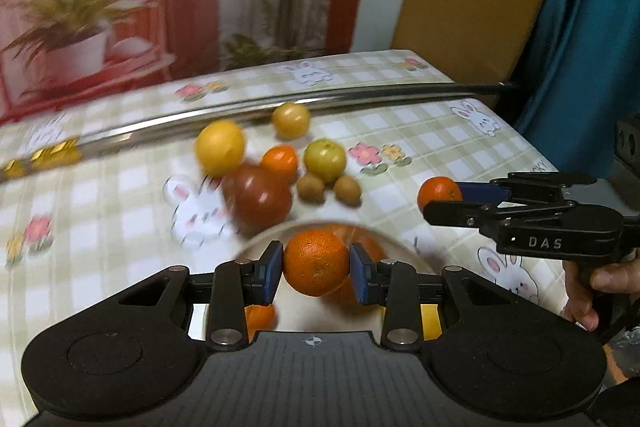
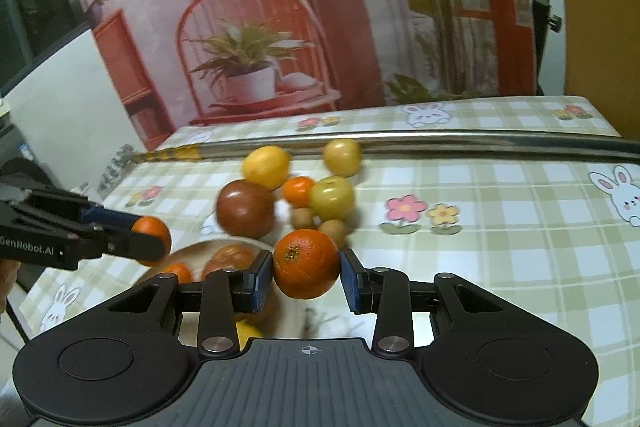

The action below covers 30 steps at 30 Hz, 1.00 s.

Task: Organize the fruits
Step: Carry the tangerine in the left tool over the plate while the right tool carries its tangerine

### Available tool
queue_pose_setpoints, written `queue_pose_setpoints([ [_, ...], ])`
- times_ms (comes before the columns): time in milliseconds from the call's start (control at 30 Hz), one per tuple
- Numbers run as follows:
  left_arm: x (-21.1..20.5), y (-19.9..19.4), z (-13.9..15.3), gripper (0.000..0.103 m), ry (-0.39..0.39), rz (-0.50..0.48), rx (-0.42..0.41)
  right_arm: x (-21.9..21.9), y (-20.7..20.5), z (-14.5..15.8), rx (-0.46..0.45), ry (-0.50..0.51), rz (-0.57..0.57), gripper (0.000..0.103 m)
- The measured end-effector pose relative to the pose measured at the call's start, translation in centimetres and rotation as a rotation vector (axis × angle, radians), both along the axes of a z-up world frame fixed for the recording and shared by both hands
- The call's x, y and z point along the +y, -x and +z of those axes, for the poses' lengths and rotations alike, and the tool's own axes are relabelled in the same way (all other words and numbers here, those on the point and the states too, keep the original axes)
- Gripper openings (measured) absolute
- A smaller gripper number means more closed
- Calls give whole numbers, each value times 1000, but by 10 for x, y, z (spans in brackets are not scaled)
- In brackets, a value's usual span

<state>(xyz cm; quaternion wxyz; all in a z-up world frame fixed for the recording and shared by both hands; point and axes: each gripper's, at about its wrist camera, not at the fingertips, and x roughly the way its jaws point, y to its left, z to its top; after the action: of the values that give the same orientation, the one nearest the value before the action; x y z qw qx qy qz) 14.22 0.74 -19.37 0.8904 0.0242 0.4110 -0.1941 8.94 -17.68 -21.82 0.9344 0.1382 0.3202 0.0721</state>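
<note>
My left gripper (image 1: 316,269) is shut on an orange (image 1: 315,255) and holds it above a pale bowl (image 1: 404,245) that has other oranges inside. My right gripper (image 2: 306,277) is shut on a second orange (image 2: 308,259), just right of the bowl (image 2: 188,247). Each gripper shows in the other view: the right one (image 1: 442,202) with its orange (image 1: 438,189) at the right, the left one (image 2: 149,241) with its orange (image 2: 154,227) at the left. Loose fruit lies beyond: a dark red fruit (image 1: 260,201), a lemon (image 1: 220,147), a green fruit (image 1: 325,159).
A small orange (image 1: 280,159), a yellow round fruit (image 1: 291,121) and two brown kiwis (image 1: 348,190) sit in the same cluster on the checked tablecloth (image 1: 420,131). A long steel bar (image 1: 360,95) crosses the table behind them. A hand (image 1: 600,287) holds the right gripper.
</note>
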Motion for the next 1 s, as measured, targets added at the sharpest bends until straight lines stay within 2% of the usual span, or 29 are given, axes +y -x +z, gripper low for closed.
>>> queue_pose_setpoints([
  [100, 12, 17, -5, 38, 20, 36, 9, 13, 7, 1, 13, -5, 26, 34],
  [300, 26, 39, -16, 38, 10, 81, 17, 34, 26, 7, 49, -20, 71, 34],
  [633, 41, 62, -21, 38, 54, 120, -14, 57, 55, 13, 91, 40, 90, 34],
  [1000, 38, 57, -39, 38, 14, 124, 0, 48, 40, 14, 67, 119, 59, 34],
])
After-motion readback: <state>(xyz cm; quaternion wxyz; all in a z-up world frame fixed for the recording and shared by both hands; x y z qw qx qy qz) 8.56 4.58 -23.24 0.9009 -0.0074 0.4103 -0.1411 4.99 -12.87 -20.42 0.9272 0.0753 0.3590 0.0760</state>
